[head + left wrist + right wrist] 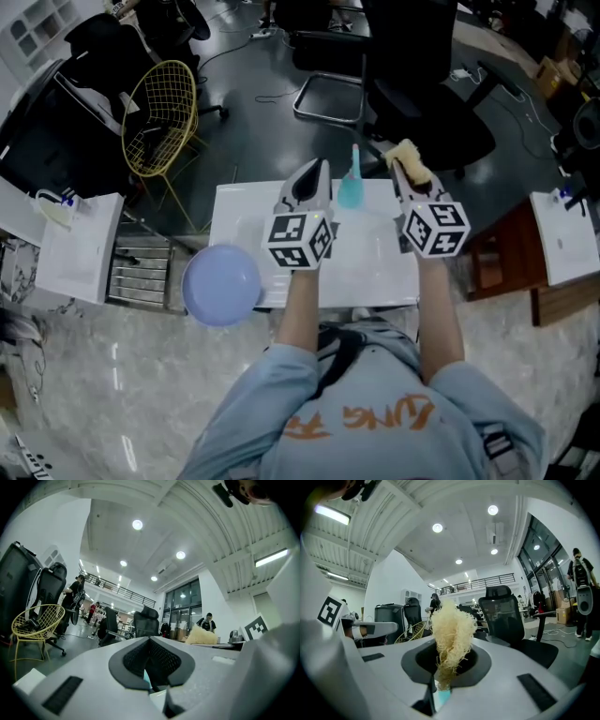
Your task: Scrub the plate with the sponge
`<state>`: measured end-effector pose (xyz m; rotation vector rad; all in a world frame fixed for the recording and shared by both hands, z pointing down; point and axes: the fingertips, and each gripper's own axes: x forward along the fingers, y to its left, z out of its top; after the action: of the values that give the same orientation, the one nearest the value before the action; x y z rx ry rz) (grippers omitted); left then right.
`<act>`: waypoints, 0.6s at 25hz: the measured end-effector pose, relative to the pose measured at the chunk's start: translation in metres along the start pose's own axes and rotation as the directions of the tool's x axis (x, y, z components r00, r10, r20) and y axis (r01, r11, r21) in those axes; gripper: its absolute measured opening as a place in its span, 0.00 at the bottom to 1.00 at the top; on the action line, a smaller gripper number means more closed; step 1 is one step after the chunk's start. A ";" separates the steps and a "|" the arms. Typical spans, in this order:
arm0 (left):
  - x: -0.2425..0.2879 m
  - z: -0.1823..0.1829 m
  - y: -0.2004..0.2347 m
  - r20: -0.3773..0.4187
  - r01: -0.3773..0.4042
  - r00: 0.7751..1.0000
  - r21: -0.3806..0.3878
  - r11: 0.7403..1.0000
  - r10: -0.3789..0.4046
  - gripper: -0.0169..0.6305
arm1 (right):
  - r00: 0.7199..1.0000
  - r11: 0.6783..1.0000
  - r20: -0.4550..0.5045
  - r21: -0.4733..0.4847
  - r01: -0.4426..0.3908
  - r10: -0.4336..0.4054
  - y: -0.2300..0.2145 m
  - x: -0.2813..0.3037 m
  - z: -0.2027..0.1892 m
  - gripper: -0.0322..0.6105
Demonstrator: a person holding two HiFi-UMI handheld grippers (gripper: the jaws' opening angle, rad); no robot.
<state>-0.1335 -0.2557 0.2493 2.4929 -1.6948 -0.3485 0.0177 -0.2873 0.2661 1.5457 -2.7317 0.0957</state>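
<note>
On the white desk [375, 272], at its left edge, the round blue plate [222, 283] lies flat, well apart from both tools and untouched. A teal item with a thin neck [351, 190] stands between the two tools; its kind cannot be determined.

The left hand-held gripper [317, 173] has its jaws pressed together with nothing between them. The right hand-held gripper [399, 173] pinches the pale yellow fibrous sponge [410, 157], which sticks out past the pads, held above the desk.

Writing: the marker cubes [300, 240] carry black-and-white squares only. The orange lettering on the person's light-blue shirt [356, 417] is upside down and not legible.

A yellow wire chair [161, 117] stands beyond the desk.
</note>
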 end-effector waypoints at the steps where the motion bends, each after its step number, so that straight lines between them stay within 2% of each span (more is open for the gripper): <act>1: 0.002 -0.002 0.000 -0.003 -0.001 1.000 -0.001 1.000 0.001 0.03 | 1.000 1.000 -0.006 0.000 0.000 0.000 -0.002 0.001 -0.003 0.10; 15: 0.014 -0.022 0.022 -0.052 -0.048 0.998 -0.010 0.999 0.047 0.03 | 0.999 1.000 -0.044 -0.017 -0.026 0.025 -0.009 0.023 -0.014 0.10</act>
<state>-0.1432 -0.2777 0.2733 2.4269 -1.7244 -0.2864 0.0128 -0.3107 0.2815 1.4864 -2.7115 0.1041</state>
